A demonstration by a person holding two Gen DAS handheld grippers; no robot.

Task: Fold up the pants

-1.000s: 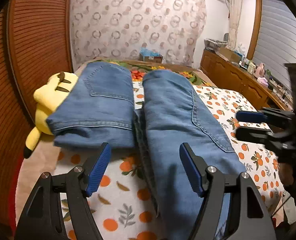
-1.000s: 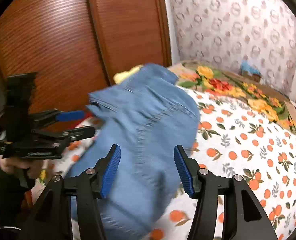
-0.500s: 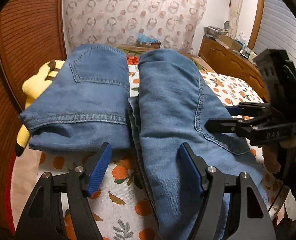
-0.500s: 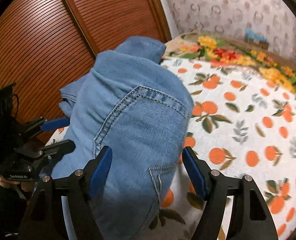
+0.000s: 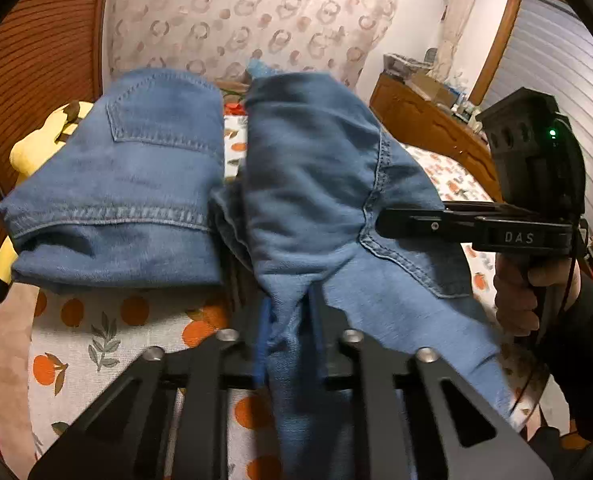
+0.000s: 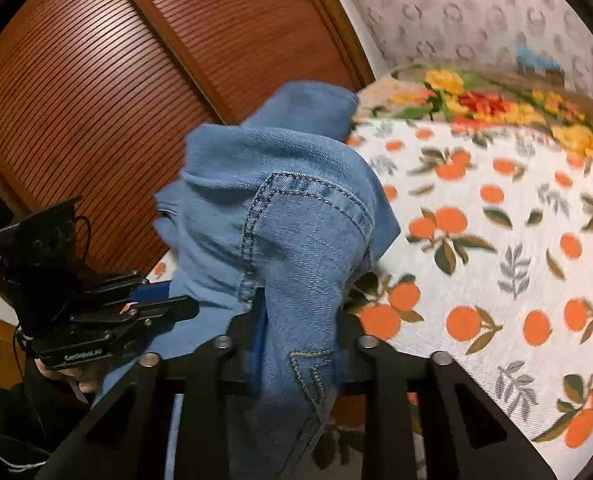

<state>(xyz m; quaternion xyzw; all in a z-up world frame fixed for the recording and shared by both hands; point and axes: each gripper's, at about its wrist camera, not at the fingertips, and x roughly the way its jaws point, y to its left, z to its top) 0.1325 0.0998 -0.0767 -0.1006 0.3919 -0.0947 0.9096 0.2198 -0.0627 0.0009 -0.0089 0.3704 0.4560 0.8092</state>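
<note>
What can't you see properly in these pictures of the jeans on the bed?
- Left tool: its blue pads are buried in the bunched jeans, left wrist view.
- Right tool: the denim fold covers the pads, right wrist view.
- Yellow plush toy: mostly hidden behind the folded jeans.
- Clutter on the wooden dresser: too small and blurred.

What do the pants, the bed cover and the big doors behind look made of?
Pants: blue denim, matte, with a twill weave and contrast topstitching. Bed cover: soft woven or knitted cloth printed with oranges; fibre unclear. Doors: reddish-brown wood or wood-look slats with a slight sheen.
</note>
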